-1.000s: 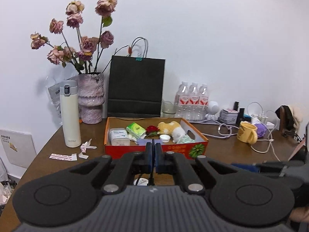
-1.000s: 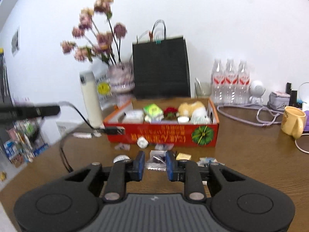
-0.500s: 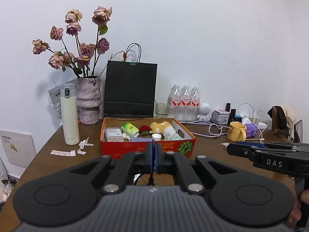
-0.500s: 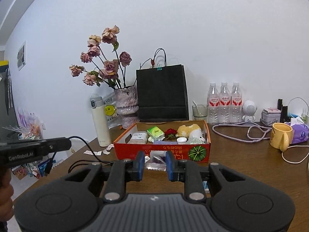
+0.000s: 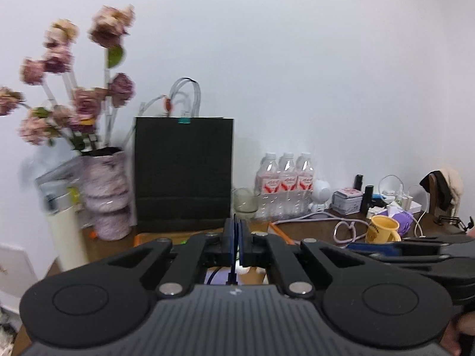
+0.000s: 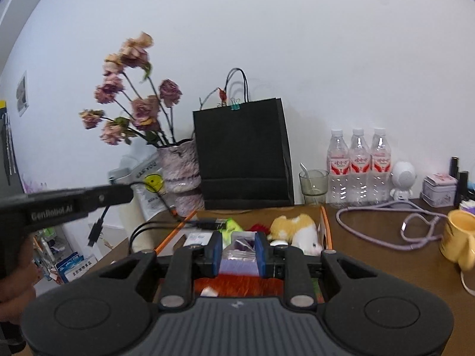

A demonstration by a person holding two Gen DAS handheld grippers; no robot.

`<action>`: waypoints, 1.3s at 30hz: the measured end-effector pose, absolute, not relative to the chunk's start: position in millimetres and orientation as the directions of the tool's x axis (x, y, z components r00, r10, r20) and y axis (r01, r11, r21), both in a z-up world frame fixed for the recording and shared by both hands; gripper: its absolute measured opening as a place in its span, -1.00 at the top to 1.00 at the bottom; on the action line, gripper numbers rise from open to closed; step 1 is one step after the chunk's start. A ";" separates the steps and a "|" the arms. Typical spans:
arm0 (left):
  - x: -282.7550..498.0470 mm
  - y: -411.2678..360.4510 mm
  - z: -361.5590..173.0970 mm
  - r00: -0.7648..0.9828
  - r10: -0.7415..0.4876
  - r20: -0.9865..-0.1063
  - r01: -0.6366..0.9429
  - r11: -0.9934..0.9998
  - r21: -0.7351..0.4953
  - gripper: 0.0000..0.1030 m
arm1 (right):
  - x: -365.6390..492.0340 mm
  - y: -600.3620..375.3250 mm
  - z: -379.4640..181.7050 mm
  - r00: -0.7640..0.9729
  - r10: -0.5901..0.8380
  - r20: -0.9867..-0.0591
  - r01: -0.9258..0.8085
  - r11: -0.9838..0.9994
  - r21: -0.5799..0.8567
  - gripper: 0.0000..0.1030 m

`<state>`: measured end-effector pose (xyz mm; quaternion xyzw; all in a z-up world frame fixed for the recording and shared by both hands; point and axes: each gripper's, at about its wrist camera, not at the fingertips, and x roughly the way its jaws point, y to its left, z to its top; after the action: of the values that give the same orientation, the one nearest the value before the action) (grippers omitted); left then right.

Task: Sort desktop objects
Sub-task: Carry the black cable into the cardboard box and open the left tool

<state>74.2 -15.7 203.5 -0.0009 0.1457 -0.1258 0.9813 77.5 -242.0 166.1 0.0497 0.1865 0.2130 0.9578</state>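
Both grippers are sitting closer to the box than half a second ago, and its red front, fully in view then, is now mostly hidden behind the right gripper's body. The left gripper (image 5: 236,244) is pinching a thin black cable (image 5: 234,237) between its nearly touching fingers; in the right view the cable (image 6: 154,191) is hanging from its tip and trailing across the box's left rim. The right gripper (image 6: 238,250) is clamping a clear packet (image 6: 239,256) with purple contents between its blue pads, above the front of the box (image 6: 234,286). Inside the box, a plush toy (image 6: 297,228) is lying against the right wall beside a small white cap (image 6: 277,242). Along the desk's back edge, a black bag (image 6: 242,160), a vase (image 6: 181,175) of dried roses and three bottles (image 6: 357,163) are standing. A yellow mug (image 6: 458,238) is sitting toward the right edge, near a looping lilac cord (image 6: 386,218).
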 end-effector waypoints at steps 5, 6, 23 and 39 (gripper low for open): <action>152.1 -11.6 199.3 0.893 -0.292 -0.341 0.278 0.956 -0.091 0.93 | 153.1 -229.9 160.2 0.810 0.433 -0.395 -0.388 0.901 0.191 0.57; 171.2 -12.8 194.4 0.880 -0.297 -0.370 0.284 0.955 -0.091 0.93 | 164.8 -227.6 157.6 0.804 0.432 -0.408 -0.386 0.902 0.195 0.57; 318.1 9.2 82.3 0.809 -0.078 -0.583 0.135 0.989 0.056 -0.71 | 338.1 -177.5 54.7 0.582 0.302 -0.755 -0.291 0.944 0.153 0.33; 241.8 28.9 178.7 0.763 0.030 -0.646 -0.006 0.999 0.039 -1.00 | 264.2 -206.6 179.9 0.687 0.312 -0.656 -0.259 0.949 0.180 -0.53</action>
<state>241.8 28.9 178.7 0.0173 0.3441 0.0095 0.9387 264.2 -206.6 179.9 0.0362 0.3637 0.1554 0.9178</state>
